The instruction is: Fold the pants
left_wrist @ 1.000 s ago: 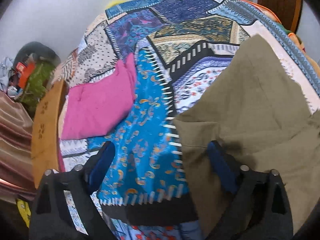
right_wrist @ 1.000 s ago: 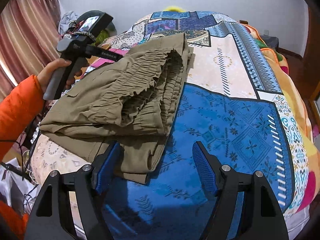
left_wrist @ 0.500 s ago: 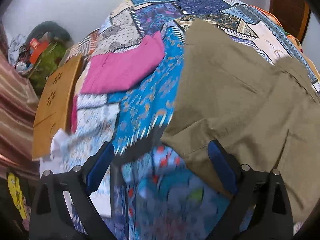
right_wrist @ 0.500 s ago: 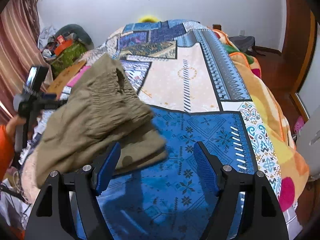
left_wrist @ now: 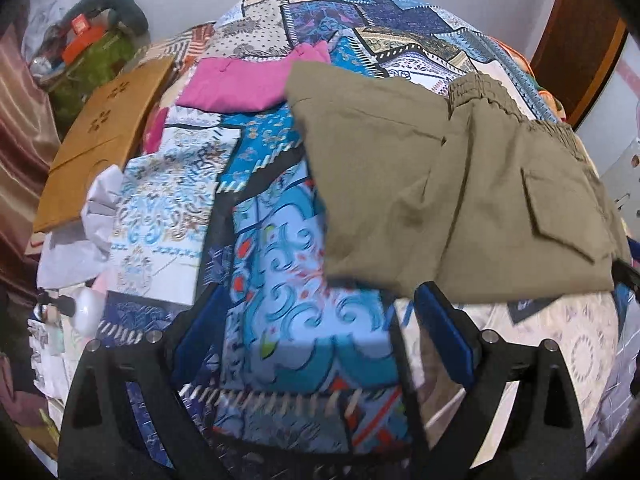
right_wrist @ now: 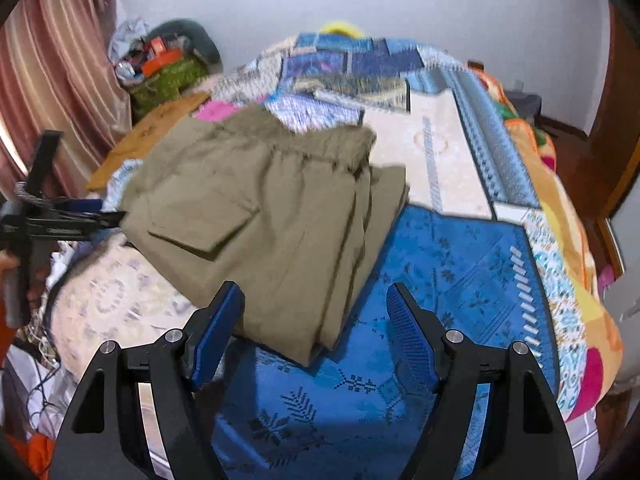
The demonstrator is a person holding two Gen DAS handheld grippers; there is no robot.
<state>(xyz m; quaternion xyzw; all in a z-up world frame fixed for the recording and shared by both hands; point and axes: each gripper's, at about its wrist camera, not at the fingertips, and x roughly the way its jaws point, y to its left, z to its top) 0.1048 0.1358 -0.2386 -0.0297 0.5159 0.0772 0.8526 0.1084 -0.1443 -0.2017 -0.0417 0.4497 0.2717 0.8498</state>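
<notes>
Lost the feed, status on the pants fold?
Left gripper open, right gripper open, both empty. Khaki cargo pants folded on patchwork bedspread. Nothing in the way.

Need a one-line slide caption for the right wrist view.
Open right gripper hovers over folded olive pants on the quilted bed; left gripper at their far edge.

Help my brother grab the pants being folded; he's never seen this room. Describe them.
On the patchwork bedspread lies one folded olive-khaki bundle, the pants, with an elastic waistband and a flapped cargo pocket. The only other garment, a pink one, lies beyond them.
</notes>
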